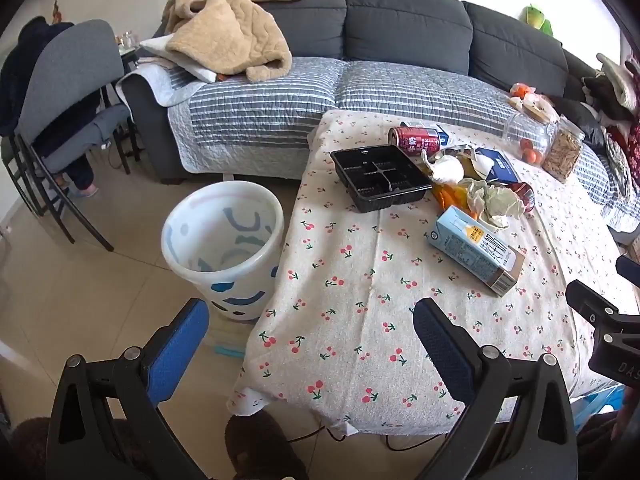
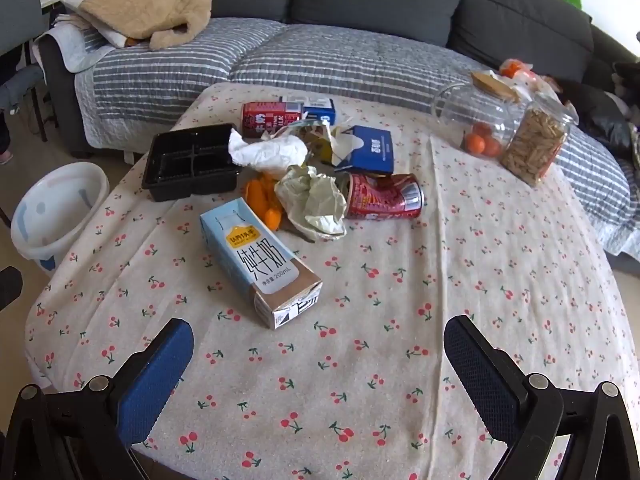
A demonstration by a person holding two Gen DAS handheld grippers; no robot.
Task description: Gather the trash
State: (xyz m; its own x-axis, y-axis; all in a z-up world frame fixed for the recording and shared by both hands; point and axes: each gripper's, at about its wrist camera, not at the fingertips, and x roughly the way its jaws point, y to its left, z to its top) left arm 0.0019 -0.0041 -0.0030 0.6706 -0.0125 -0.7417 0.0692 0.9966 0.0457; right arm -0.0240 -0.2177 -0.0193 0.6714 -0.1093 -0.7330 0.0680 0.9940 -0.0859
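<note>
A dark grey sofa (image 1: 404, 24) with a striped quilted cover (image 1: 280, 112) runs along a white wall. A beige blanket (image 1: 228, 36) lies heaped on it. Left, a grey chair (image 1: 68, 80) stands on pale, seemingly tiled floor (image 1: 80, 292). Daylight fills the room.

Soft, even daylight fills both views, brightest at the upper right of the frame. Shadows stay faint. Fisheye bending curves the sofa (image 1: 400, 28) and darkens the corners; edges smear slightly, centre stays sharp.
</note>
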